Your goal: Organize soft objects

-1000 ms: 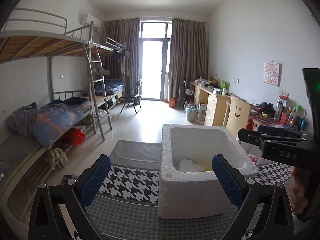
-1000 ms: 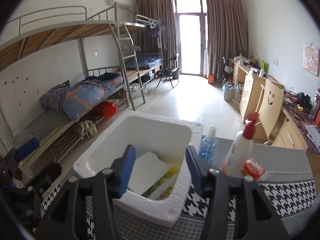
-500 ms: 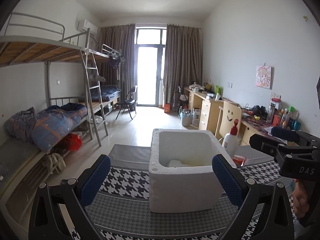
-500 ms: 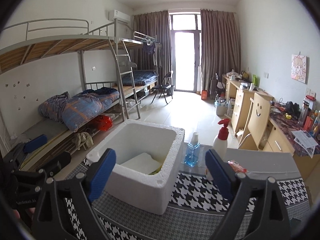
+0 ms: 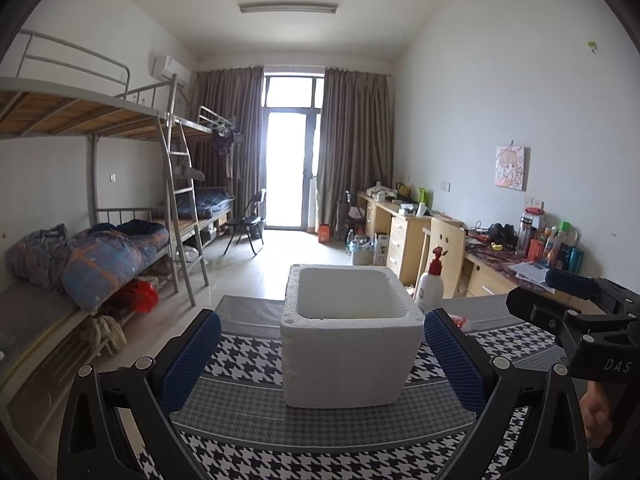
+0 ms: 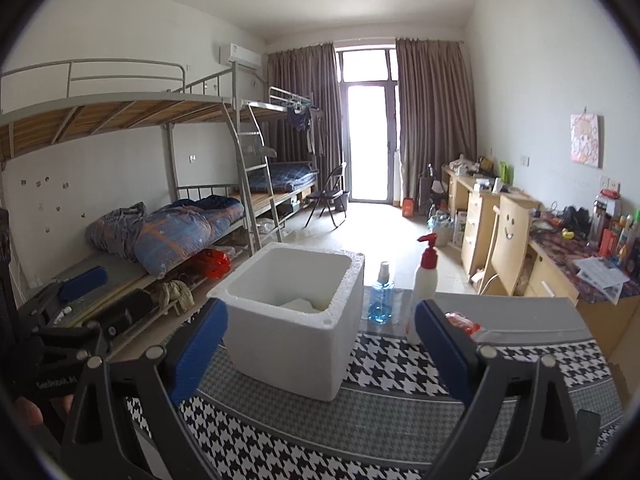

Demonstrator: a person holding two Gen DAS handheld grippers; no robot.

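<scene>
Both grippers, left gripper (image 5: 322, 356) and right gripper (image 6: 320, 348), are spread wide and hold nothing. We see the foam box (image 6: 296, 320) mid-table on the houndstooth cloth (image 6: 400, 364), with white soft items (image 6: 298, 304) inside. They look light and squashy; we'd pinch a folded edge.

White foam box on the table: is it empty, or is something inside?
Not empty. The white foam box holds something white, visible in the right wrist view.
</scene>
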